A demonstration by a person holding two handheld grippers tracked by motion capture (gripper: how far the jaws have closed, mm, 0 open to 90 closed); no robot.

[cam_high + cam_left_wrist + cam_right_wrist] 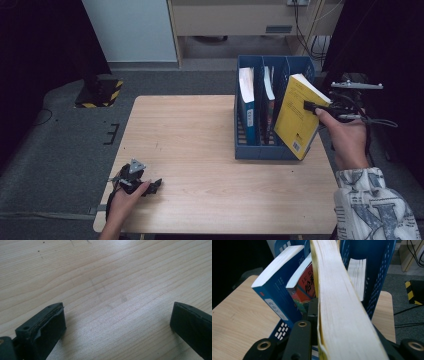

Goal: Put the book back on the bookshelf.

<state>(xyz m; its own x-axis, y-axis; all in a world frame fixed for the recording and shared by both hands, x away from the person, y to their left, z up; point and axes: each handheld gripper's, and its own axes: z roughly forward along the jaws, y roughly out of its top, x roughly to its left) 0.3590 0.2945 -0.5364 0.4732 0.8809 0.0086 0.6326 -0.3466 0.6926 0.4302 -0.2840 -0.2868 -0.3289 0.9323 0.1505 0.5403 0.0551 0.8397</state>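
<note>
Yellow book clamped in the right gripper at the blue file rack

The blue file rack [265, 150] has three compartments: its left one holds a blue book [246, 105], its middle one a red-spined book [269, 100] with Chinese characters too partial to read. The yellow book [296, 117] tilts against the rack's right front corner, small dark print on its cover unreadable. The right gripper [311, 106] is clamped on it. The left gripper [150, 186], well apart from the rack, rests on the table [200, 140], jaws apart.
</note>
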